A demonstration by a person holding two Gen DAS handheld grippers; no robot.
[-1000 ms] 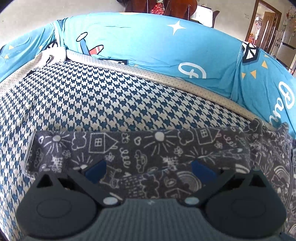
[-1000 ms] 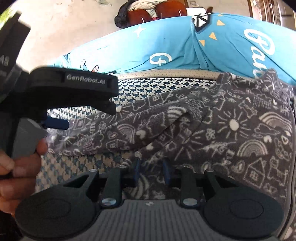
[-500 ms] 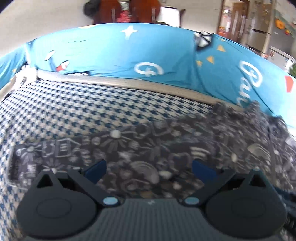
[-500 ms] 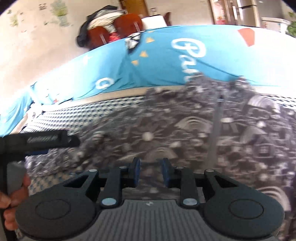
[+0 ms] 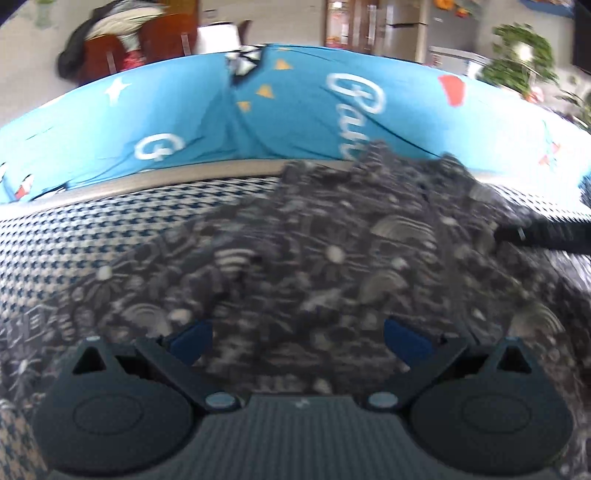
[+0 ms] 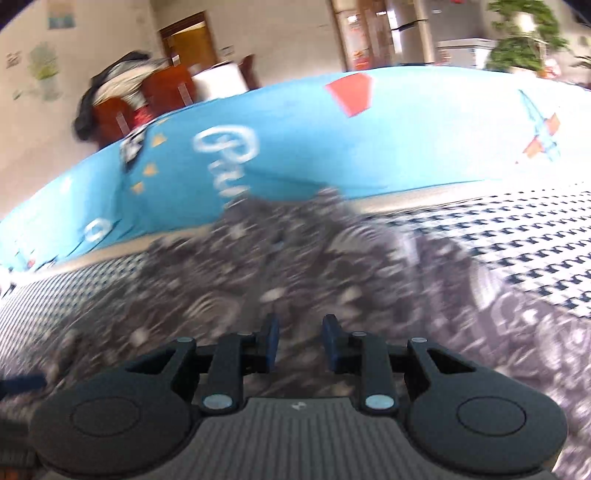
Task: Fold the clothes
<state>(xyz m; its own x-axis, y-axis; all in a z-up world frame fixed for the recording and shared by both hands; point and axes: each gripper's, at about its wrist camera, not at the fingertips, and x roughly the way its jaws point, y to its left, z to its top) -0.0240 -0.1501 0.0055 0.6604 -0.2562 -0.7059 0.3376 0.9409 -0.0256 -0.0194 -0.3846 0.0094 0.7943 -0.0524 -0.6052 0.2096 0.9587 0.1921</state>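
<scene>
A dark grey garment (image 5: pixel 332 258) printed with white doodles lies spread across the houndstooth cushion (image 5: pixel 110 221). My left gripper (image 5: pixel 299 339) hovers low over its near part, blue pads wide apart and nothing between them. In the right wrist view the garment (image 6: pixel 295 266) runs from the backrest toward the camera. My right gripper (image 6: pixel 301 343) has its pads drawn close with the fabric pinched in the narrow gap. The right gripper's black body (image 5: pixel 546 236) shows at the left view's right edge. Both views are motion-blurred.
A bright blue printed cover (image 5: pixel 295 110) drapes the backrest behind the cushion, with a beige piped seam (image 5: pixel 184 181) along its base. Beyond it stand wooden chairs (image 6: pixel 147 99), a doorway, a fridge and a green plant (image 6: pixel 524 33).
Both cameras have swung to the right along the sofa. The left gripper has left the flat sleeve and now faces the garment's body. The right gripper's narrow gap is unchanged.
</scene>
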